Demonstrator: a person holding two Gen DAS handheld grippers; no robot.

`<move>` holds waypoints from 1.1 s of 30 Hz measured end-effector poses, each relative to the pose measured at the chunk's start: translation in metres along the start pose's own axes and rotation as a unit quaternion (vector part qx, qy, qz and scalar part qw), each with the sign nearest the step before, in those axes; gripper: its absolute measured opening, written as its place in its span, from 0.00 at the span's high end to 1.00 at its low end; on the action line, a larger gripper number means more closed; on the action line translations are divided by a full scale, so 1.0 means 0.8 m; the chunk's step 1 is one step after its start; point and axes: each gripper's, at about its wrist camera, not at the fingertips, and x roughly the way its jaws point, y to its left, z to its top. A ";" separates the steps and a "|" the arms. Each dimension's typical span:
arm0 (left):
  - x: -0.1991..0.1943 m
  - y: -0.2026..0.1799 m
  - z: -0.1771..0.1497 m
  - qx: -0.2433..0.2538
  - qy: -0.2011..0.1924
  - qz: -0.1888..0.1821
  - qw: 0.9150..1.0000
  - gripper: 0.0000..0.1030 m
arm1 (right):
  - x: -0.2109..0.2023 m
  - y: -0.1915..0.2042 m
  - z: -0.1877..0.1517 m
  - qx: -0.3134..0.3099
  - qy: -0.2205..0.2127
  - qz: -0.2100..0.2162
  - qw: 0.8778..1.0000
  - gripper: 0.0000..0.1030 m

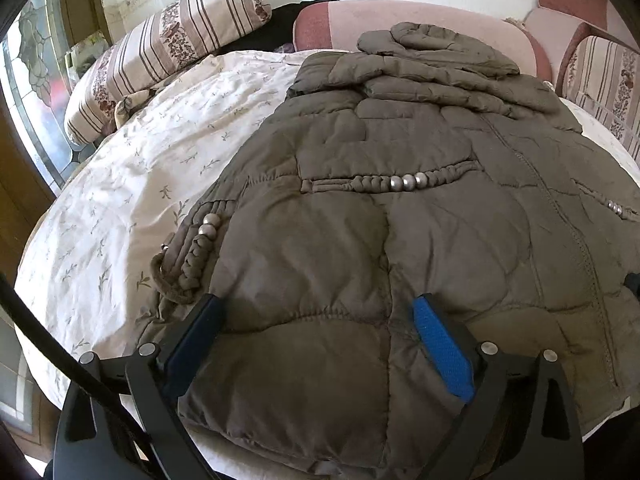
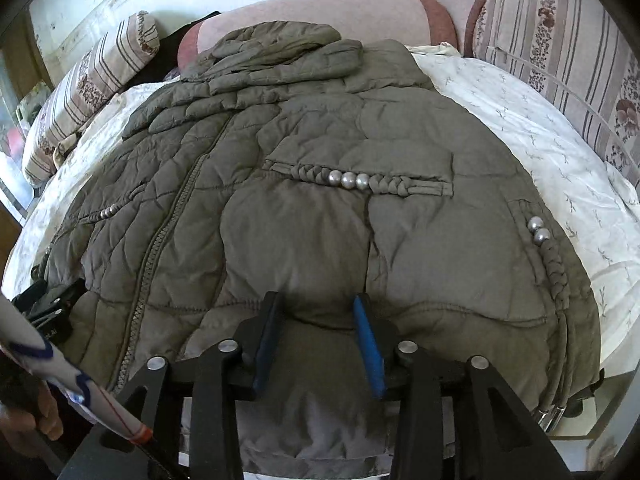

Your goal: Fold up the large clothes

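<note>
Quilted puffer jacket (image 1: 400, 240), olive-brown, padded. Laid flat, front up, spread across a white floral bedsheet (image 1: 140, 168); hood (image 2: 276, 46) bunched at the far end, hem nearest. Centre zip closed. Braided pocket trims (image 2: 360, 182) each carry silver beads. Fabric lightly creased.

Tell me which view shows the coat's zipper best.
The right wrist view. There the zipper runs nearly full length down the coat, left of centre, its teeth clear. The left wrist view shows the zipper too, but far right, fainter and more stretched by the lens.
</note>
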 end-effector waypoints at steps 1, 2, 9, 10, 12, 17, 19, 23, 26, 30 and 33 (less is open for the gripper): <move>0.000 0.000 0.000 0.002 -0.003 0.000 1.000 0.06 | 0.001 -0.003 -0.001 0.003 -0.001 0.004 1.000 0.58; 0.000 -0.002 -0.001 0.004 -0.006 0.001 1.000 0.06 | 0.001 -0.003 -0.001 0.003 -0.002 0.004 1.000 0.57; -0.001 -0.003 -0.005 0.008 -0.022 0.001 1.000 0.05 | -0.002 0.004 -0.006 -0.020 -0.025 -0.003 1.000 0.56; -0.001 -0.003 -0.006 0.008 -0.022 0.001 1.000 0.05 | -0.002 0.003 -0.007 -0.020 -0.026 -0.002 0.999 0.56; -0.001 -0.003 -0.006 0.008 -0.023 0.002 1.000 0.05 | -0.002 0.002 -0.007 -0.020 -0.026 -0.001 0.999 0.56; -0.002 -0.004 -0.007 0.010 -0.025 0.002 1.000 0.05 | -0.004 0.001 -0.011 -0.022 -0.032 -0.001 0.999 0.56; -0.002 -0.004 -0.008 0.011 -0.027 0.001 1.000 0.05 | -0.004 0.001 -0.012 -0.022 -0.037 -0.001 0.999 0.56; -0.002 -0.004 -0.008 0.011 -0.028 0.002 1.000 0.05 | -0.004 0.001 -0.014 -0.025 -0.042 0.002 0.999 0.56; -0.002 -0.004 -0.008 0.011 -0.028 0.001 1.000 0.05 | -0.005 0.000 -0.017 -0.024 -0.053 0.006 0.998 0.56; -0.002 -0.003 -0.008 0.013 -0.030 0.001 0.999 0.05 | -0.006 0.000 -0.022 -0.028 -0.064 0.007 0.998 0.56; -0.003 -0.003 -0.009 0.014 -0.032 0.001 0.999 0.05 | -0.006 -0.002 -0.023 -0.030 -0.068 0.011 0.997 0.55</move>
